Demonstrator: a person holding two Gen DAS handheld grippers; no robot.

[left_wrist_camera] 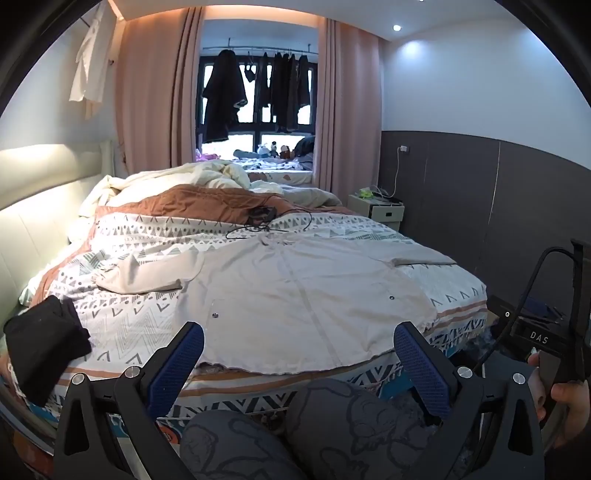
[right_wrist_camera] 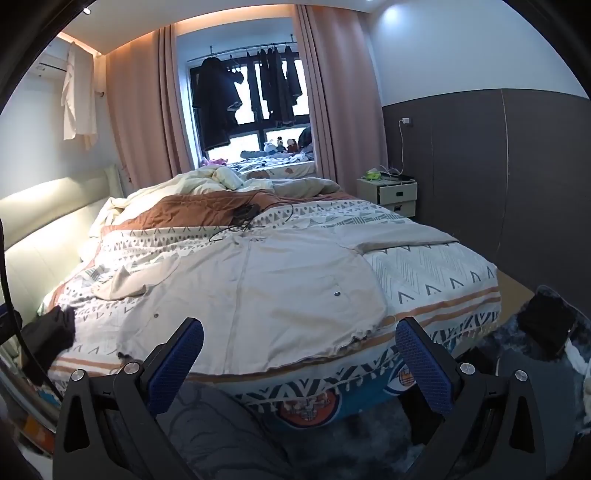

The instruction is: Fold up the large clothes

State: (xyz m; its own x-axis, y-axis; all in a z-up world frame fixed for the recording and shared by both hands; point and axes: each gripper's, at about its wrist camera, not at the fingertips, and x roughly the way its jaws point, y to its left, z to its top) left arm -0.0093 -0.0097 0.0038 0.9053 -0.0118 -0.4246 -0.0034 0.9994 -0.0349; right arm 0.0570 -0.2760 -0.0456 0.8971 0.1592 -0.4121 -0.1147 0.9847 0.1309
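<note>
Left gripper [left_wrist_camera: 298, 343] and right gripper [right_wrist_camera: 299, 341], jaws spread wide and holding nothing, both short of the near edge of the bed [right_wrist_camera: 443, 291]. Beige coat [right_wrist_camera: 258, 288] spread flat on the patterned cover, hem nearest, sleeves out left and right. Black garment [left_wrist_camera: 44, 339] at near left.

Bedroom. Bed [left_wrist_camera: 110, 317] with patterned cover, cream headboard [left_wrist_camera: 33, 206] left. Pink curtains [left_wrist_camera: 155, 92] flank window [left_wrist_camera: 258, 92], dark clothes hung there. Nightstand [right_wrist_camera: 388, 192] against grey-panelled wall [right_wrist_camera: 498, 166]. Ceiling spotlight [left_wrist_camera: 397, 27] lit.
</note>
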